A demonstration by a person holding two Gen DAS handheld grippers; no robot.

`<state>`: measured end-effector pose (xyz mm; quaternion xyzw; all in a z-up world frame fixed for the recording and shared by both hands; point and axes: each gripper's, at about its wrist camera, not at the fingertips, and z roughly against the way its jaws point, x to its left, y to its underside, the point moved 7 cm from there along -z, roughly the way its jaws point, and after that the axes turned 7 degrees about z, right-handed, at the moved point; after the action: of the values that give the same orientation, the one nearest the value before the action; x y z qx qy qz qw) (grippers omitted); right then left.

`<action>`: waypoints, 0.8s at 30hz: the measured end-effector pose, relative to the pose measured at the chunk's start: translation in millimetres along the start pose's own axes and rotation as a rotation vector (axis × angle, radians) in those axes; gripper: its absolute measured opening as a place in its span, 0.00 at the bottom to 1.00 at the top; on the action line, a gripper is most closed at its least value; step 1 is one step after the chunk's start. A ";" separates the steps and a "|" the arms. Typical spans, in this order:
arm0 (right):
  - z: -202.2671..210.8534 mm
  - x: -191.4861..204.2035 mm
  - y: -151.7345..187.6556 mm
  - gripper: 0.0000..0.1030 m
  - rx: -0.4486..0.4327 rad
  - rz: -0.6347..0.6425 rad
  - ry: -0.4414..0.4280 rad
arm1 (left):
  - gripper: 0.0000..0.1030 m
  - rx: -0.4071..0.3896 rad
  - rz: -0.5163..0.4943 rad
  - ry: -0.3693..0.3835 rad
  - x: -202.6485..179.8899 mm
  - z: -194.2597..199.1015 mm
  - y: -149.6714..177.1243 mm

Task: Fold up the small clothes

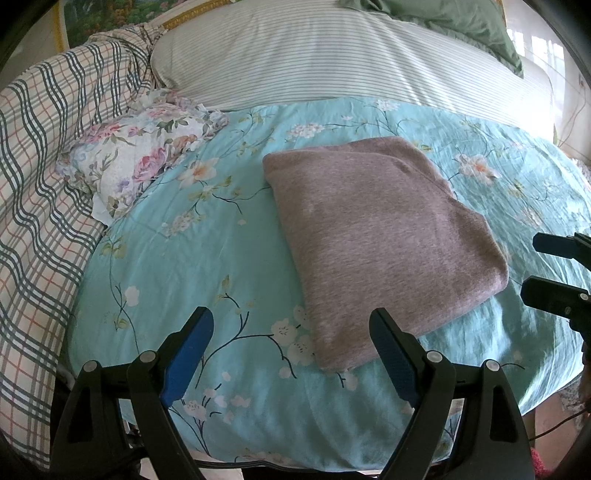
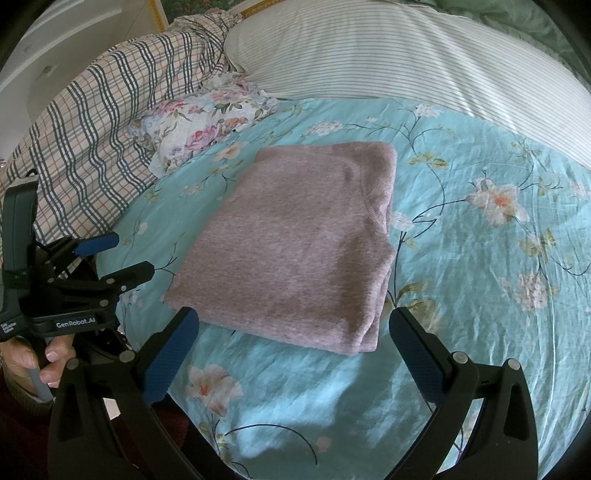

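Note:
A mauve knit garment (image 1: 373,236) lies folded into a flat rectangle on the teal floral bedsheet (image 1: 177,258); it also shows in the right wrist view (image 2: 295,247). My left gripper (image 1: 291,325) is open and empty, just short of the garment's near corner. My right gripper (image 2: 291,325) is open and empty, just in front of the garment's near edge. In the left wrist view the right gripper's fingertips (image 1: 539,243) enter from the right edge, apart from the garment. In the right wrist view the left gripper (image 2: 129,254) sits left of the garment, held by a hand.
A floral cloth bundle (image 1: 147,155) lies at the back left of the sheet. A plaid quilt (image 1: 40,177) is heaped along the left. A striped pillow (image 1: 332,55) runs across the back, with a green pillow (image 1: 461,26) behind it.

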<state>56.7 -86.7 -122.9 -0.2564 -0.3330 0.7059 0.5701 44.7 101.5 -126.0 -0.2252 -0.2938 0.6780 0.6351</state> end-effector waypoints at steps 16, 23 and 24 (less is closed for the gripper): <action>-0.4 0.4 -0.2 1.00 0.001 -0.001 0.000 | 0.84 -0.004 -0.018 0.009 -0.9 -2.5 -2.8; -0.8 0.3 -0.3 1.00 0.002 -0.001 0.001 | 0.84 -0.004 -0.018 0.009 -2.1 -2.1 -2.6; -0.9 0.4 -0.3 1.00 0.003 -0.001 0.000 | 0.84 -0.004 -0.019 0.009 -1.6 -2.4 -2.9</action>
<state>57.5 -86.2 -123.3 -0.2554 -0.3319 0.7061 0.5710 48.6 100.3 -125.8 -0.2266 -0.2946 0.6704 0.6422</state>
